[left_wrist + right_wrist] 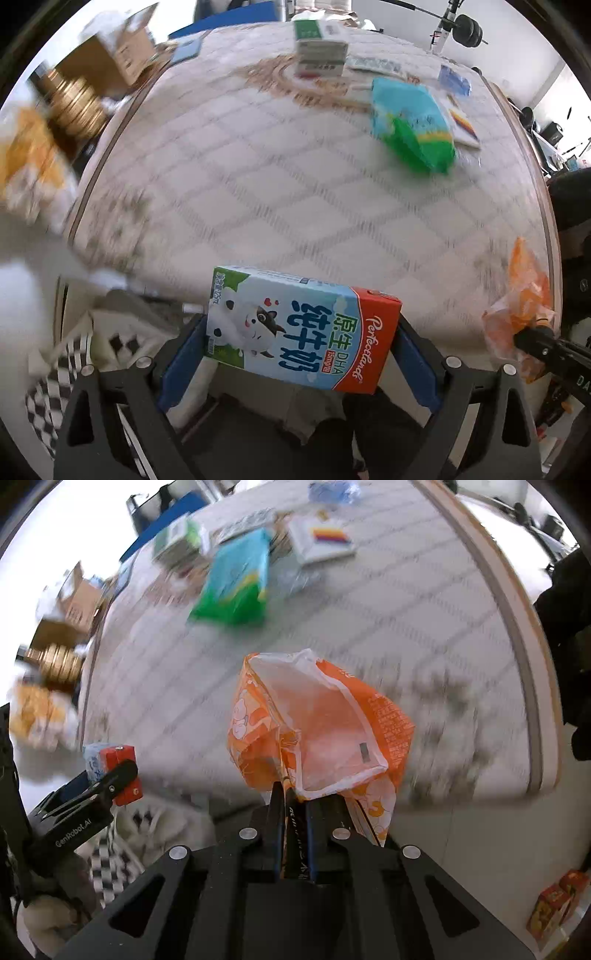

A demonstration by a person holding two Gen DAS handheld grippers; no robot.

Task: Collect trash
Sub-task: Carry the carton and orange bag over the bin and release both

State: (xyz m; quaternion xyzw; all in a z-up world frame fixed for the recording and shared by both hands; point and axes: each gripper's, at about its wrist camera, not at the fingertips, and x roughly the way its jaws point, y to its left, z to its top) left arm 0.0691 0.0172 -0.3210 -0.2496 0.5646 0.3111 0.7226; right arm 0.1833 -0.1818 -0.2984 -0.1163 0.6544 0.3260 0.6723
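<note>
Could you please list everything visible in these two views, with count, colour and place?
milk carton: one, blue and white with a red end, clamped across the left gripper's jaws
snack wrapper: one, orange and clear, pinched in the right gripper
tissue pack: one, blue and green, lying on the far part of the bed
boxes: a small stack, white with green, at the bed's far end
booklet: one, white with coloured stripes, beside the tissue pack
mattress: one, white, quilted, under everything
cardboard box: one, brown, off the bed's left side
left gripper: black with blue pads, shut on the carton
right gripper: black, shut on the wrapper
</note>
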